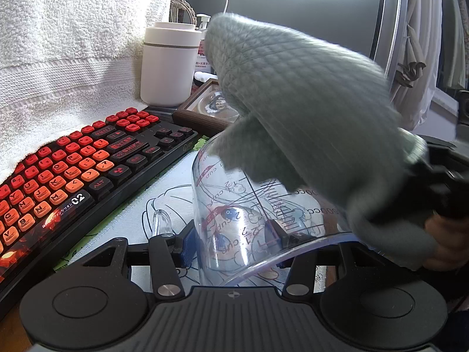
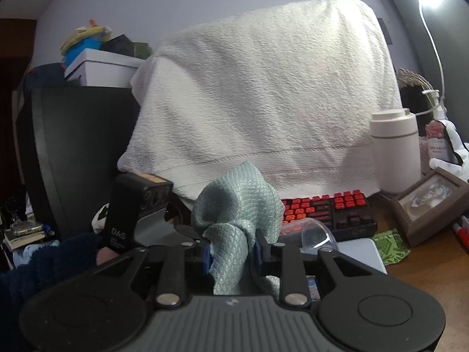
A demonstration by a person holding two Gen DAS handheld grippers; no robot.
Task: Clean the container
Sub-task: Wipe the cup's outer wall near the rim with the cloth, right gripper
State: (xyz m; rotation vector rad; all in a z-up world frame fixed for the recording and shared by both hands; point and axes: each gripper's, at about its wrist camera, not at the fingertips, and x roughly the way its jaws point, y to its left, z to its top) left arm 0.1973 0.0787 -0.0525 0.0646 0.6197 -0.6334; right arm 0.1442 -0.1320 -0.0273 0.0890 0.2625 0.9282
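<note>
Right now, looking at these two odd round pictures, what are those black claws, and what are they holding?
No robot here: a person holds a hand-worked pincer in each hand, each with a wide-angle camera looking along its fingers. In the left camera's picture, the left gripper clamps a clear measuring cup. In the right camera's picture, the right gripper pinches a pale green cloth, held over the cup for wiping. On the desk lie a red and black keyboard, a white canister and a picture frame. A white towel hangs behind.
</note>
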